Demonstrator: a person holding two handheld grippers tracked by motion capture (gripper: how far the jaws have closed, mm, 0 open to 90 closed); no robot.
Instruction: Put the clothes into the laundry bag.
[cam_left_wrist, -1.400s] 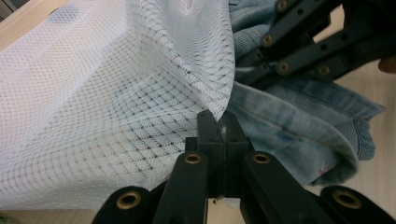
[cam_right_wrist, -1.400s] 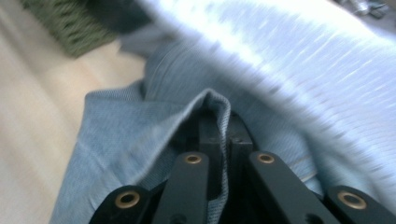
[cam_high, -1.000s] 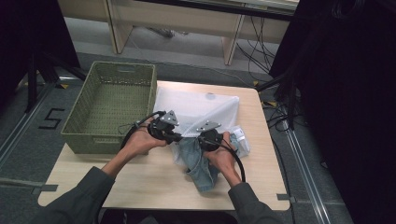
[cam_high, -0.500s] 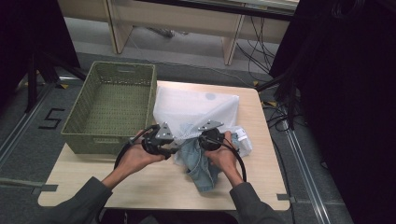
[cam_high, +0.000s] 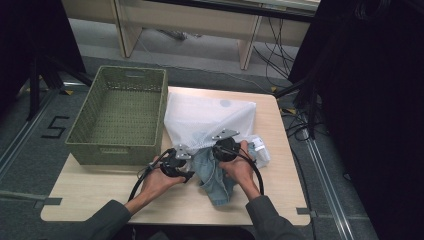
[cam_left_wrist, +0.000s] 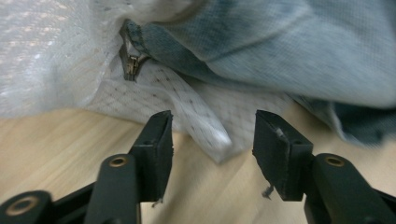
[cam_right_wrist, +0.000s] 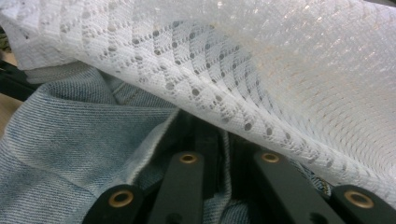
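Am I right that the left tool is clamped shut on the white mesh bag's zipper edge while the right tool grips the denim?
Not quite: the left tool is open. In the left gripper view its jaws stand apart around the white mesh bag's zipper edge, not yet clamped. The right tool does grip the denim.

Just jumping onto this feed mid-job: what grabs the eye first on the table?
The white mesh laundry bag spreads over the table's middle, with a piece of blue denim spilling out of its near end between the person's two hands. The left gripper stands open just short of the bag's zipper edge, while the right gripper is pushed in under the mesh with denim at its jaws. A green woven basket stands at the table's left.
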